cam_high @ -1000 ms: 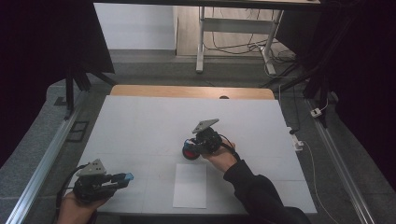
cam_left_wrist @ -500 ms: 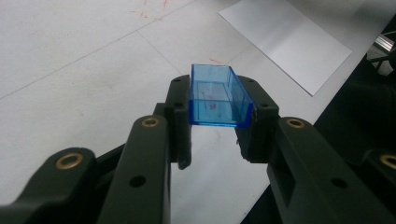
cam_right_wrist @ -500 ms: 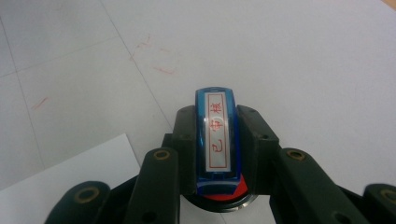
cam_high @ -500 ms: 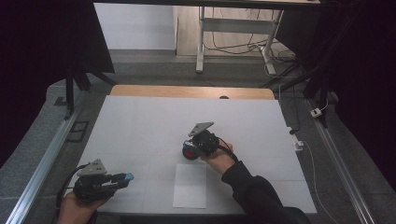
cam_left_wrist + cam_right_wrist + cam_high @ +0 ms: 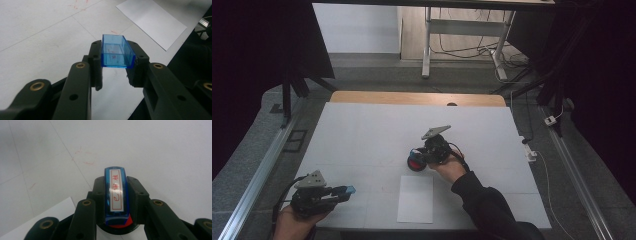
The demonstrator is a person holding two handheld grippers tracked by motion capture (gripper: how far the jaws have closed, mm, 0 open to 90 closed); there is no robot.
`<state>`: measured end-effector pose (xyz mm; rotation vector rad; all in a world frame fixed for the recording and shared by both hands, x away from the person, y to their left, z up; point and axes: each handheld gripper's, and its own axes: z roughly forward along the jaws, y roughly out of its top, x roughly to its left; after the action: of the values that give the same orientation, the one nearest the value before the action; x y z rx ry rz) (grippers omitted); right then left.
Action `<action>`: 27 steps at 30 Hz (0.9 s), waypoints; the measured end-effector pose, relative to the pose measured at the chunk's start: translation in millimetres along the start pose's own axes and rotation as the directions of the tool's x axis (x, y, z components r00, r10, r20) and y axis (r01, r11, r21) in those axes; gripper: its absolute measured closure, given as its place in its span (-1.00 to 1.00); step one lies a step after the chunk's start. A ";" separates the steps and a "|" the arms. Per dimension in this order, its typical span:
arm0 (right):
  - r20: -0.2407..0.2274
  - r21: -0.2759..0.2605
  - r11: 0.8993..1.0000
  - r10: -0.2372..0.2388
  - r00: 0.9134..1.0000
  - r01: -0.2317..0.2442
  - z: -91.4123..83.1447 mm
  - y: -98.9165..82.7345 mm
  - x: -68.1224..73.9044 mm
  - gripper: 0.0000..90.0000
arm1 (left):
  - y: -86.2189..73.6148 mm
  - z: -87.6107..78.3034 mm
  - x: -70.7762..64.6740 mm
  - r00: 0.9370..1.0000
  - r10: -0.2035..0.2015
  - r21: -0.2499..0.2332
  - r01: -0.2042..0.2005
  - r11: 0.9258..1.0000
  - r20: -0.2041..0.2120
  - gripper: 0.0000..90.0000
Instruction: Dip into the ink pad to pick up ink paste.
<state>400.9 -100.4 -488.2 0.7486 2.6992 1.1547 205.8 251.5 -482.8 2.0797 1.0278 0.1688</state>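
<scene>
From above, my left gripper sits at the desk's near-left corner, my right gripper mid-desk, just past the white paper sheet. Left gripper view: fingers pinching a clear blue cap (open end up). Right gripper view: fingers clamped on a blue stamp, label with red characters facing me.
</scene>
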 end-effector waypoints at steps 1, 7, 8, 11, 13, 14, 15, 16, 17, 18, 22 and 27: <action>-0.006 -0.004 1.000 0.009 1.000 -0.009 0.1 -0.5 -0.9 0.58 | 0.1 0.1 0.0 1.000 0.000 0.002 0.000 1.000 0.000 0.51; -0.006 -0.004 1.000 0.008 1.000 -0.008 -0.1 -0.9 -1.5 0.58 | 0.3 0.6 -0.7 1.000 0.007 0.011 -0.007 1.000 0.002 0.51; -0.001 -0.004 1.000 0.000 1.000 0.000 0.1 -0.7 0.0 0.57 | 0.4 0.8 -1.0 1.000 0.008 0.013 -0.008 1.000 0.000 0.51; 0.027 0.004 0.999 -0.038 0.999 0.038 0.7 0.5 5.8 0.57 | 0.5 0.8 -1.1 1.000 0.004 0.015 -0.004 1.000 -0.004 0.51; 0.046 0.014 0.998 -0.062 0.997 0.062 0.9 1.3 10.1 0.57 | 0.5 0.6 -0.9 1.000 -0.001 0.015 0.001 1.000 -0.007 0.51; 0.056 0.018 0.997 -0.079 0.995 0.078 1.2 1.7 12.1 0.57 | 0.5 0.7 -0.7 1.000 -0.004 0.017 0.004 1.000 -0.004 0.51; 0.067 0.022 0.995 -0.096 0.993 0.095 1.5 2.1 14.2 0.57 | 0.6 0.9 -0.7 1.000 -0.005 0.018 0.005 1.000 -0.005 0.51; 0.077 0.029 0.994 -0.107 0.991 0.105 1.7 2.5 16.4 0.57 | 0.7 1.0 -0.8 1.000 -0.004 0.019 0.004 1.000 -0.006 0.51; 0.086 0.034 0.993 -0.117 0.989 0.115 1.9 2.9 18.1 0.57 | 0.7 1.1 -0.9 1.000 -0.001 0.021 0.001 1.000 -0.005 0.51; 0.090 0.039 0.991 -0.130 0.987 0.127 2.1 3.1 19.1 0.57 | 0.8 1.2 -1.0 1.000 0.000 0.022 0.000 1.000 -0.006 0.51; 0.089 0.036 0.993 -0.117 0.989 0.114 1.9 2.8 18.8 0.57 | 0.9 1.3 -1.1 1.000 0.002 0.023 -0.002 1.000 -0.006 0.51; 0.047 0.013 0.998 -0.063 0.997 0.062 1.0 0.8 10.4 0.57 | 0.9 1.3 -1.1 1.000 0.003 0.023 -0.003 1.000 -0.003 0.51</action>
<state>392.5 -94.3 -487.4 0.6792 2.6724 1.0942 206.2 249.7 -482.8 2.1022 1.0325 0.1626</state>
